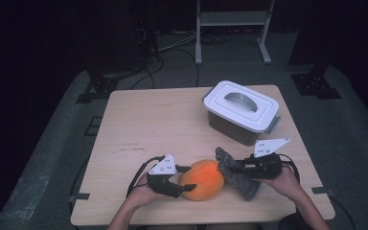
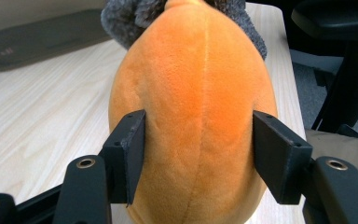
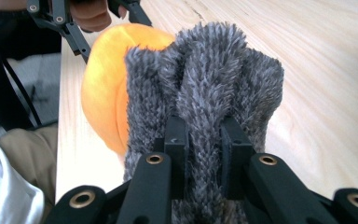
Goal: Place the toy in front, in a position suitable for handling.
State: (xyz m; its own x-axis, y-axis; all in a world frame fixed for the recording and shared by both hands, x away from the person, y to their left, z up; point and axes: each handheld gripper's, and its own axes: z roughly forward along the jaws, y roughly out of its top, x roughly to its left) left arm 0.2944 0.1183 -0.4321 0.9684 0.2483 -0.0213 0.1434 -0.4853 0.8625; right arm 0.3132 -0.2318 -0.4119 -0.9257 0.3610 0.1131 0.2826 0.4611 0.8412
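At the bottom centre of the high view, near the front edge of the bench (image 1: 139,124), the orange plush toy (image 1: 201,179) lies between the two sets of tongs. The left tongs (image 1: 188,178) come in from the lower left and clasp its orange body; in the left gripper view both black jaws sit pressed against the flanks of the plush on either side of the centre seam, and the fabric bulges slightly around them. It looks light, soft and springy, so a squeeze across the widest part should hold without slipping, the short pile giving some friction. Just to the right in the frame, the right tongs (image 1: 230,166) pinch the grey furry part (image 1: 237,175) that touches the orange body; in the right gripper view the jaws stand close together with a ridge of shaggy pile (image 3: 205,93) gathered between them. That part is limp and will stretch or fold rather than carry force, so a deep bite on a thick fold seems safer than a nip at the fringe. Farther back, in the upper right of the frame, a lidded white-topped box (image 1: 242,111) stands well apart.
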